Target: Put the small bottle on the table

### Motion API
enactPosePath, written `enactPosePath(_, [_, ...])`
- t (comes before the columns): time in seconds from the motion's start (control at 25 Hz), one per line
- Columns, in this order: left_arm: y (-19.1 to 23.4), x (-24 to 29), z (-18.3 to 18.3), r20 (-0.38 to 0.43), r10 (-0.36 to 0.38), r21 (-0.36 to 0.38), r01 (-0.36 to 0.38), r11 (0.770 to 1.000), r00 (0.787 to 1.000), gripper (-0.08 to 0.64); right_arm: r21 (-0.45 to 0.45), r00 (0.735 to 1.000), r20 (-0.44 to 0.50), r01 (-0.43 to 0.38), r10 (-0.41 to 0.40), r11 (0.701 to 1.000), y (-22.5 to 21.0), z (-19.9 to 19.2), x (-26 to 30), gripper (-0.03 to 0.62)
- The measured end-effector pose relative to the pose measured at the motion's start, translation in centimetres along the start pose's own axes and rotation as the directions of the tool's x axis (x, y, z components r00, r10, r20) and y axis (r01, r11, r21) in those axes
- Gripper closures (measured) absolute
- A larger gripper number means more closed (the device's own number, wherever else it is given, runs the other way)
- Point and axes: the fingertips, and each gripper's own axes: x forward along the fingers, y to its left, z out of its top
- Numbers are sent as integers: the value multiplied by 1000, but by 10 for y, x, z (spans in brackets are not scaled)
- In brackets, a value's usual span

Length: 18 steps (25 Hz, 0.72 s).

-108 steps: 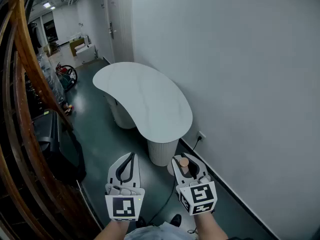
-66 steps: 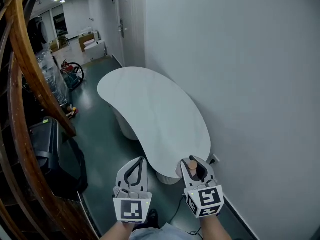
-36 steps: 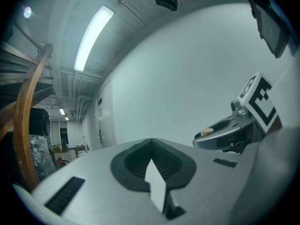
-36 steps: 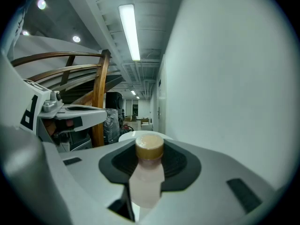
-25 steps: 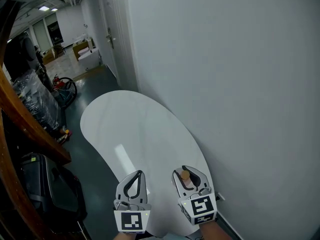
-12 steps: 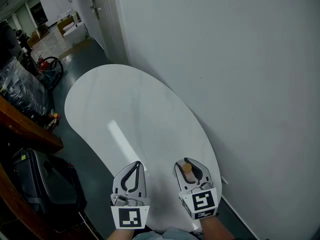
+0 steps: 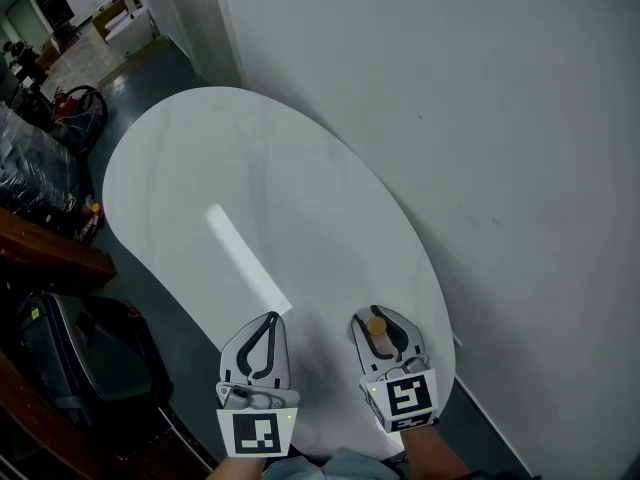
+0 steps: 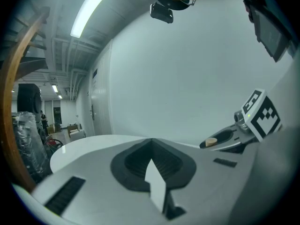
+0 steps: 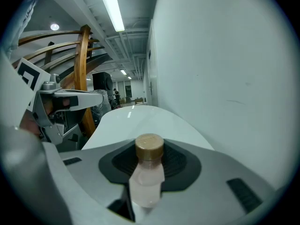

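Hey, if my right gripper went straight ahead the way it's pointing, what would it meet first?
Likely nothing soon: the right gripper, holding the small bottle, points along above the white table, beside the wall. If it dips, the table comes first; height is unclear.

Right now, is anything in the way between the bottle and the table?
Nothing visible. The right gripper holds the bottle over the table's near end, and no object shows on the white top below or ahead of it.
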Motion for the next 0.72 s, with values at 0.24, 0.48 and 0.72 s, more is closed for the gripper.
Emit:
enactPosePath(0.24, [3, 2, -21, -71, 63, -258, -79, 963, 995, 560, 79, 998, -58, 23, -19, 997, -1, -19, 2, 477])
enactPosePath(0.48, [-2, 1, -27, -99, 40, -258, -64, 964, 994, 560, 86, 997, -71, 33, -27, 996, 1, -28, 3, 477])
enactPosePath(0.72, [-1, 0, -25, -107, 34, -256, -61, 965, 994, 560, 95, 998, -62, 28, -22, 995, 4, -32, 2, 477])
